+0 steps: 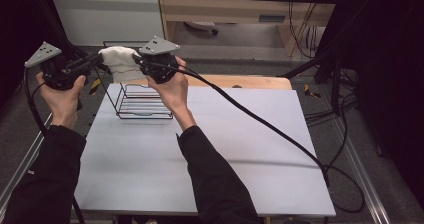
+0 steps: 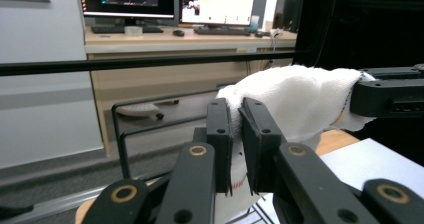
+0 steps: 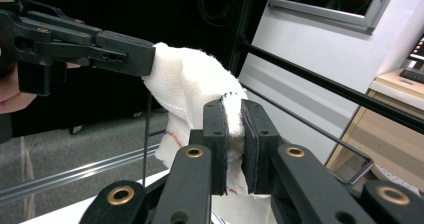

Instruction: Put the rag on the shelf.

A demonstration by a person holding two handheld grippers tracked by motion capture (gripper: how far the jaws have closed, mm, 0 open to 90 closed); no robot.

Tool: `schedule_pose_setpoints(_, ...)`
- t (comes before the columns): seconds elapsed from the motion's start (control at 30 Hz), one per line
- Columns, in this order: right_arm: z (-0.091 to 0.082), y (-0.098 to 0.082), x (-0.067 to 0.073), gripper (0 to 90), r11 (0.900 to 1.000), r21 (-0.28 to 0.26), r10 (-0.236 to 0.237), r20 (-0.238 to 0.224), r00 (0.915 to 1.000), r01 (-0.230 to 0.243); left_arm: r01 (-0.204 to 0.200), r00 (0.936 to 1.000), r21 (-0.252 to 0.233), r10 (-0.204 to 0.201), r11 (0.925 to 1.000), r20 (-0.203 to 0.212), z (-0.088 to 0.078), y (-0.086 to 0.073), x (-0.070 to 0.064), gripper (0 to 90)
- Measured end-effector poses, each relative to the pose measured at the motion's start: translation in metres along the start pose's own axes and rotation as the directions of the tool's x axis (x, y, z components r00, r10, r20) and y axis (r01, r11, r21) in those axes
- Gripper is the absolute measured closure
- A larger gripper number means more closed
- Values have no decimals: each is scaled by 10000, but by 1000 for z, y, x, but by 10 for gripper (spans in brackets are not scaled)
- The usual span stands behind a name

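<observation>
**White cloth held between two grippers above a wire rack**

While both hands are raised over the far left part of the table (image 1: 240, 149), a white cloth (image 1: 120, 61) hangs stretched between the two grippers, clear of the tabletop. The left gripper (image 1: 100, 60) comes in from the left and pinches one end of the cloth; in the left gripper view its jaws stand narrow, with a fold of the fabric (image 2: 295, 99) pressed between the pads. The right gripper (image 1: 136, 59) grips the other end from the right; in the right gripper view its jaws are also nearly closed, clamping an edge of the cloth (image 3: 190, 89) that carries a thin dark stitch line. Each gripper view also shows the other gripper farther off, biting the opposite end of the cloth.

Directly under the cloth, and a little nearer, a black wire rack (image 1: 142, 101) stands on the grey tabletop near its far left corner. The cloth does not appear to touch the rack in the high view. A black cable (image 1: 260, 121) trails from the right gripper across the table to its right edge.
</observation>
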State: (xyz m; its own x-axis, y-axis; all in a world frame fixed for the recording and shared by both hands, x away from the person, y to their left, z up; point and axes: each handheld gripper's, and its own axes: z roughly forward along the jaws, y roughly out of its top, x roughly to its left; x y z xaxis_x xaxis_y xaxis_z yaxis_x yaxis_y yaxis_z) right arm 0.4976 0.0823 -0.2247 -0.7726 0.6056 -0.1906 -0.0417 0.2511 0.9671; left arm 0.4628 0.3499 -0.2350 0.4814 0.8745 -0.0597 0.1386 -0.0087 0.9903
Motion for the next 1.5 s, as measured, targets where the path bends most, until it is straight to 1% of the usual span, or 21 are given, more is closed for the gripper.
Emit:
schedule_pose_setpoints(0.13,0,-2,3,825,9997,154,-209,-108,9997,211,128,9999,178,-126,9998,-111,-4,4,-1,807)
schedule_pose_setpoints(0.17,0,-2,4,825,9995,159,-276,-123,9995,278,44,9998,195,-40,9998,-210,-5,7,-2,801)
schedule_pose_setpoints(0.23,-1,-3,4,825,9995,141,-276,-159,9995,279,3,9997,197,2,9998,-252,-8,13,-3,789)
schedule_pose_setpoints(0.37,-2,-8,2,825,9999,63,-126,-239,9996,128,-246,9984,226,257,9994,-495,-10,30,-6,775)
schedule_pose_setpoints(0.43,-3,-10,3,825,9999,48,-137,-274,9995,138,-176,9984,307,192,9994,-535,-6,38,-7,781)
schedule_pose_setpoints(0.47,-3,-11,3,825,9999,63,-150,-283,9995,152,-197,9980,468,224,9987,-585,-2,42,-7,788)
schedule_pose_setpoints(0.53,-3,-11,4,825,9997,74,-225,-277,9994,227,-154,9984,613,187,9980,-530,4,46,-8,816)
schedule_pose_setpoints(0.67,-5,-13,6,825,9993,135,-333,-312,9990,337,147,9994,985,-114,9950,-334,18,51,-7,884)
schedule_pose_setpoints(0.7,-5,-14,6,825,9993,147,-342,-315,9989,346,193,9994,1095,-158,9938,-323,21,50,-6,893)
schedule_pose_setpoints(0.77,-5,-16,6,824,9992,190,-358,-356,9987,365,339,9993,1284,-320,9911,-170,25,48,-5,895)
schedule_pose_setpoints(0.8,-5,-16,6,824,9990,203,-387,-373,9986,394,321,9994,1407,-306,9895,-128,26,46,-5,896)
schedule_pose_setpoints(0.93,-6,-19,5,823,9995,175,-246,-393,9989,253,417,9991,1585,-419,9865,-22,23,36,-3,897)
schedule_pose_setpoints(1.07,-6,-20,7,820,9993,203,-292,-416,9987,301,300,9995,1743,-297,9842,-43,17,26,-2,897)
schedule_pose_setpoints(1.2,-6,-21,8,811,9992,285,-274,-424,9987,286,258,9996,1816,-278,9830,87,12,16,-2,896)
schedule_pose_setpoints(1.33,-7,-21,8,796,9988,416,-243,-483,9985,263,193,9995,1875,-236,9821,208,12,7,-3,897)
schedule_pose_setpoints(1.43,-8,-20,8,765,9985,502,-194,-529,9984,220,155,9994,1871,-209,9822,269,12,2,-4,896)
schedule_pose_setpoints(1.5,-10,-18,9,717,9988,470,-114,-534,9985,139,113,9995,1918,-168,9814,271,13,-1,-5,897)
